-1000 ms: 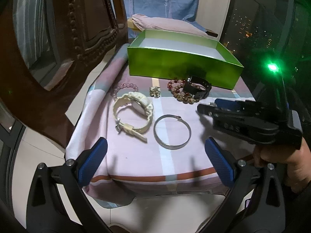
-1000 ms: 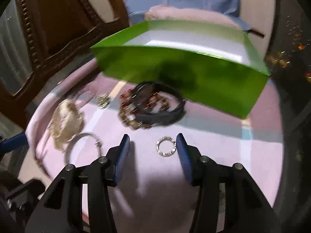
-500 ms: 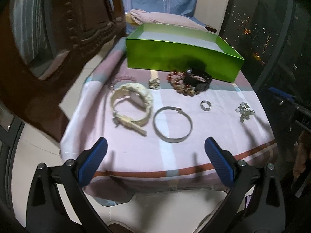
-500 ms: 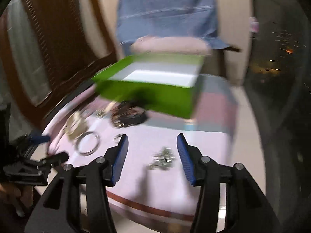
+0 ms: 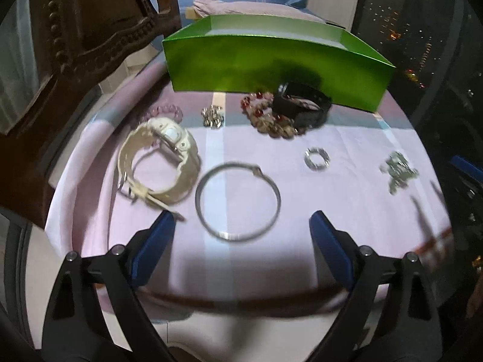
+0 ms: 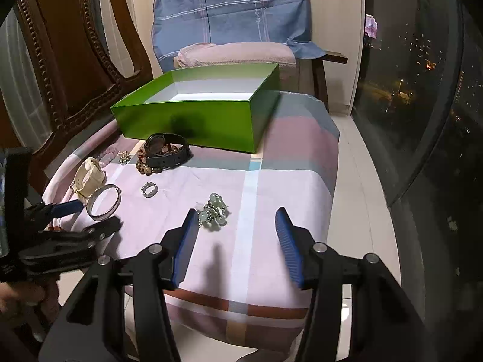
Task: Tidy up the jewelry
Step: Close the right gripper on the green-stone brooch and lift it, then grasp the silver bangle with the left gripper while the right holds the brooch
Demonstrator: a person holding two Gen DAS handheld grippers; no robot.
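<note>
On the pink checked cloth (image 5: pixel 347 199) the jewelry lies in a loose row in front of an open green box (image 5: pixel 271 69), which has glossy card walls and a white inside and stands at the far side. At the far left is a bracelet of round, pale pink beads (image 5: pixel 169 111), half hidden behind a cream watch (image 5: pixel 160 163) with a thick, matt strap and a metal buckle. Near it lies a thin silver bangle (image 5: pixel 238 202), a plain smooth hoop with a small clasp. Further away is a small shiny metal cluster (image 5: pixel 212 116); its shape is not clear. Just beside the box wall, a bracelet of red and brown beads (image 5: pixel 271 120) lies touching a black watch (image 5: pixel 302 105) that partly rests on it. To the right is a small silver ring (image 5: pixel 316 158) with a bumpy surface, and then, well apart, a bunch of pale green beads (image 6: pixel 212 211) with metal parts. The left gripper (image 5: pixel 241 229) hovers over the near edge of the cloth; its blue ribbed fingers stand wide but are closing, with only the near edge of the bangle between them and no touch. The right gripper (image 6: pixel 237 232) has its fingers about half apart and empty, with the green beads just beyond its left finger.
</note>
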